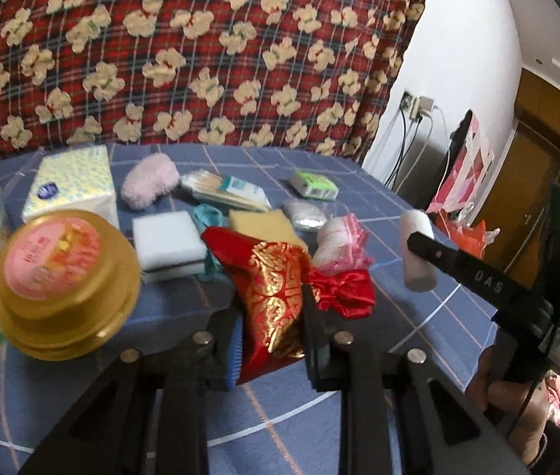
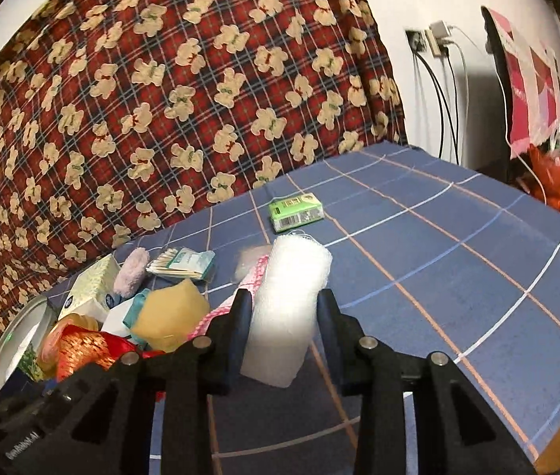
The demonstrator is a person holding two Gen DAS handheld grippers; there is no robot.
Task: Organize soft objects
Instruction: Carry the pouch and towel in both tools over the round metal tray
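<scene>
My left gripper point(image 1: 270, 316) is shut on a red and gold brocade pouch point(image 1: 276, 289), held above the blue checked table point(image 1: 418, 316). My right gripper point(image 2: 283, 312) is shut on a white gauze roll point(image 2: 287, 304); the roll point(image 1: 416, 253) and the right gripper's black finger point(image 1: 458, 265) also show at the right of the left wrist view, lifted off the table. On the table lie a yellow sponge point(image 1: 258, 223), a white sponge point(image 1: 169, 241), a fluffy pink pad point(image 1: 149, 182) and a pink-and-white bundle point(image 1: 341, 243).
A gold round tin point(image 1: 66, 281), a tissue pack point(image 1: 74, 186), cotton swabs point(image 1: 228, 192), a green tissue packet point(image 2: 295, 211), a silvery packet point(image 1: 305, 215) and a teal ribbon point(image 1: 208, 217) lie around. A bear-print blanket point(image 1: 200, 51) rises behind. The table edge drops off at right.
</scene>
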